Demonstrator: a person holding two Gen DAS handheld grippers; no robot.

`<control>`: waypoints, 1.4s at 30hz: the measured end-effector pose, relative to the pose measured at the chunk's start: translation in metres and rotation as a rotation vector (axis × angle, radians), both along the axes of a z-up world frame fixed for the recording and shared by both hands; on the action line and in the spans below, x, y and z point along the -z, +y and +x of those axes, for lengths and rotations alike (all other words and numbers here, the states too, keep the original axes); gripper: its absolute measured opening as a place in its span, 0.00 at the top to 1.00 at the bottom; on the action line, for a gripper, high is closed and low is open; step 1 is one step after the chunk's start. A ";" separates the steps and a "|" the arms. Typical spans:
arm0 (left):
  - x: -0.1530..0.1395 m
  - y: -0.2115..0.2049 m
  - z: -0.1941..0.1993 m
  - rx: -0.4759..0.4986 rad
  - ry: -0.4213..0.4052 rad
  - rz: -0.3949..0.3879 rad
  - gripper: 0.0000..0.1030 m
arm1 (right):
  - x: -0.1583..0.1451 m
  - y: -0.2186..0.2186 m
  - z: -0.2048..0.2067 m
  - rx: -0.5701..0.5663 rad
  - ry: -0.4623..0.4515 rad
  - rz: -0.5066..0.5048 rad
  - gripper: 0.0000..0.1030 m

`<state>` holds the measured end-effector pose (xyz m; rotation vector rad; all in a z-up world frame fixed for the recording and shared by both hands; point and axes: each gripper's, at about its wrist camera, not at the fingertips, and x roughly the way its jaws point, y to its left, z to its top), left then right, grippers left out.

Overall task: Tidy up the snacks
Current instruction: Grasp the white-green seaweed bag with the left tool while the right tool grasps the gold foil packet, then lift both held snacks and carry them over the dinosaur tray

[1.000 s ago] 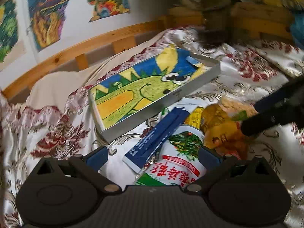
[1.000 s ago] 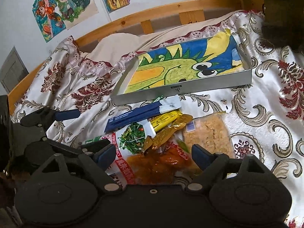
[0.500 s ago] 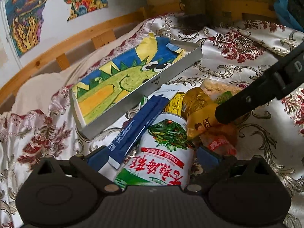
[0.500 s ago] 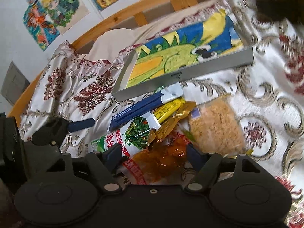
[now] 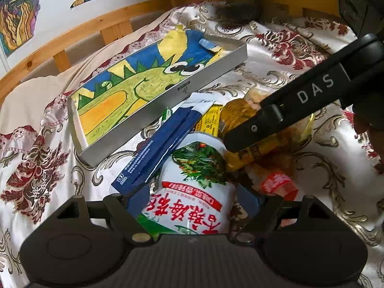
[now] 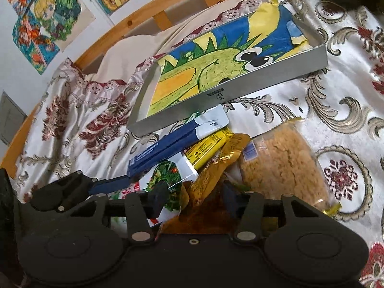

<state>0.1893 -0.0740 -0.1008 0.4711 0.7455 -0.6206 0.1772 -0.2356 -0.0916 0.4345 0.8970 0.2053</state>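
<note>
Snacks in crinkly plastic packets (image 6: 216, 158) lie heaped on the floral satin cloth (image 6: 348, 110) just before the shallow grey dragon-lined tray (image 6: 230, 93), and I am closing my left gripper (image 5: 192, 200) around the white-and-green vegetable pouch (image 5: 192, 192) and my right gripper (image 6: 192, 195) around the amber packet (image 6: 206, 206), neither clamped yet, so I judge both need squeezing before lifting trayward.

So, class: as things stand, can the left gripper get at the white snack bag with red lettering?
Probably yes: the left gripper already straddles the white snack bag with red lettering, jaws closing. Only the blue sachet overlaps its edge.
</note>
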 end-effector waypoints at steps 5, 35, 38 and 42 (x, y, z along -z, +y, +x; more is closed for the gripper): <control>0.005 0.001 0.004 -0.007 -0.005 0.014 0.17 | 0.006 0.004 0.009 0.005 0.004 -0.014 0.60; -0.030 0.024 -0.006 -0.182 0.089 -0.142 0.63 | -0.008 -0.011 0.000 0.007 -0.028 -0.003 0.83; -0.039 0.030 -0.007 -0.237 0.104 -0.216 0.64 | -0.011 -0.013 -0.002 0.013 -0.044 -0.010 0.83; -0.051 0.034 -0.008 -0.274 0.080 -0.258 0.64 | -0.016 -0.019 -0.004 0.025 -0.076 0.029 0.83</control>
